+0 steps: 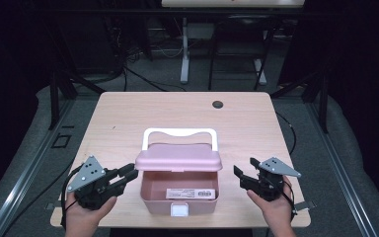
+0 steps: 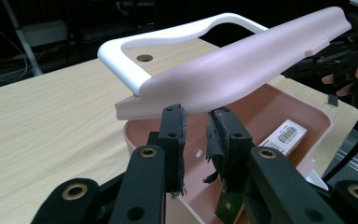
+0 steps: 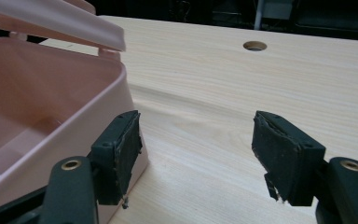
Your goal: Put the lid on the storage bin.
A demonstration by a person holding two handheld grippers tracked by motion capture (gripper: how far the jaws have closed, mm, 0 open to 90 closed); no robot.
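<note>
- While a person's two hands steady the tools at the near edge of the pale wooden surface, a pink plastic storage box sits between them, close to that edge, its rounded pink lid raised partway.
- Left tongs reach toward the lid's left end; in the left gripper view the left tongs are narrowed to a slim gap, their worn black pads just under the lid's near edge. Whether the pads touch the lid cannot be told; nothing sits between them.
- Right tongs stand apart from the box's right side; in the right gripper view the right tongs gape wide over bare wood, one pad beside the box's corner, gripping nothing.
- A white plastic carrying handle lies folded back behind the lid.
- A white barcode label lies on the box floor, and a white front latch hangs below the rim.
- A small round grommet hole marks the surface's far side.
</note>
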